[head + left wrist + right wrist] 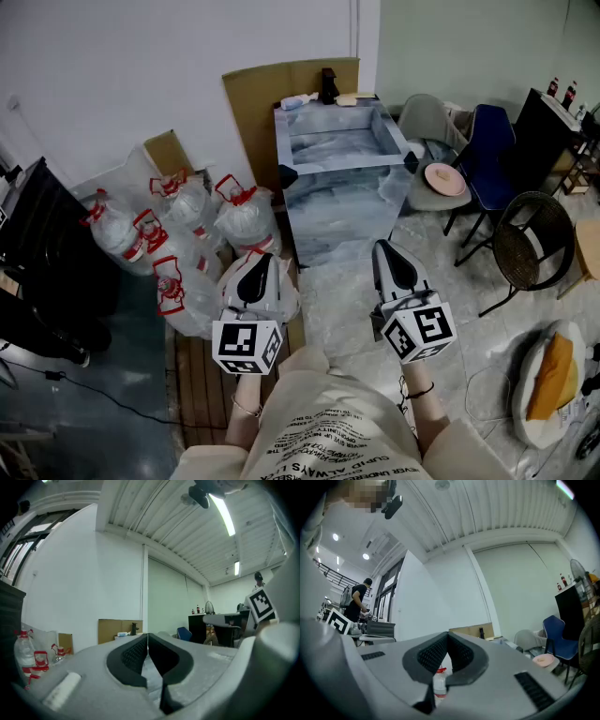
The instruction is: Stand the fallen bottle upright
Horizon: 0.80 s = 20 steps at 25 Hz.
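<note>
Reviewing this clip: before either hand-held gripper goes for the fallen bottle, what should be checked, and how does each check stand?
1. Left hand-held gripper empty: ok, jaws together with nothing between them.
2. Right hand-held gripper empty: ok, jaws together; a bottle shows only beyond them.
3. Jaws open for a grasp: not ok, both are shut.
4. Fallen one picked out among the water bottles: cannot tell which lies down.
5. Contact with a bottle: not ok, both hand-held grippers are short of the cluster.
</note>
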{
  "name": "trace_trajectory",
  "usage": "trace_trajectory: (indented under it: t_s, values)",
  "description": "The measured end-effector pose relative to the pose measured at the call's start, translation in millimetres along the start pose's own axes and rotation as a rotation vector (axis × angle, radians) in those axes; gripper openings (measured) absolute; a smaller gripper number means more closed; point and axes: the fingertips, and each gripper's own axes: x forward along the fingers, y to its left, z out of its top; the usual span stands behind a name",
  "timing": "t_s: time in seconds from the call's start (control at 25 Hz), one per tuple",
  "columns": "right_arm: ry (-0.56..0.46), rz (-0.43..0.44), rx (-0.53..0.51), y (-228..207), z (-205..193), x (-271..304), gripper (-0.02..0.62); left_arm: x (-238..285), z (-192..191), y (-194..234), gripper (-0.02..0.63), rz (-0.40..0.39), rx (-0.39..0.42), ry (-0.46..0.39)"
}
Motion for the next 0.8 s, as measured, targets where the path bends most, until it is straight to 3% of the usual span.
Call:
trace_trajectory:
  t_s: [0.28,0.56,0.72,0.8]
  values:
    - [-0.005,-0.022,0.015,-7.1,1.4,-9.8,0.003,-7.1,-2.6,-7.6,0.026,-0.014,0.017,-0.001]
    - [-0.006,-0.015,0.016,-10.6,1.0,-19.1,0.003,-10.9,2.9,-14.0,0.036,-0.004,-0.034,-0.048]
    - [-0.006,-0.003,0.025,-11.6,-0.2,-21.8,0.003,-10.3,3.9,-18.2,0.174,-0.023,-0.071,-0.06]
    - [-0.011,0.0,0.032,-12.6,-0.6,-21.5,0.003,-9.4,1.6,-17.4,0.191,-0.017,-0.06,-0.047]
